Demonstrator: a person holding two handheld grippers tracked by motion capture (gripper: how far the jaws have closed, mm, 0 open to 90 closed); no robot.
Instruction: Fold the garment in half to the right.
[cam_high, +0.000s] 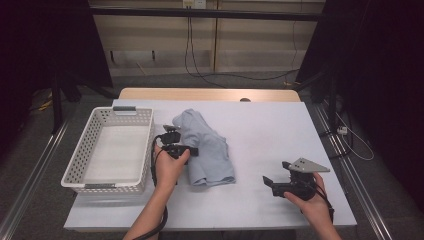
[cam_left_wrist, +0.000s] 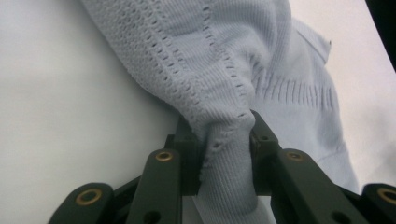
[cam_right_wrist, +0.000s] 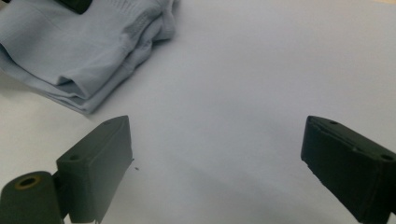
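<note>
Two tools, left tool (cam_left_wrist: 224, 154) pinching one blue garment (cam_high: 207, 147), right tool (cam_right_wrist: 215, 158) wide apart, one basket (cam_high: 80, 175)

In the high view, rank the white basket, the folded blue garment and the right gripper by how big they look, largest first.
1. white basket
2. folded blue garment
3. right gripper, though it sits nearer the camera, so its look may flatter it.

One folded light-blue knit garment (cam_high: 207, 150) lies on the table, a bunch of its fabric pinched between the jaws of the left gripper (cam_high: 176, 143). One white perforated basket (cam_high: 89, 160) stands just beside that gripper, on the side away from the garment. There are two grippers; the right gripper (cam_high: 278, 184) has the garment ahead of its jaws, well apart.
</note>
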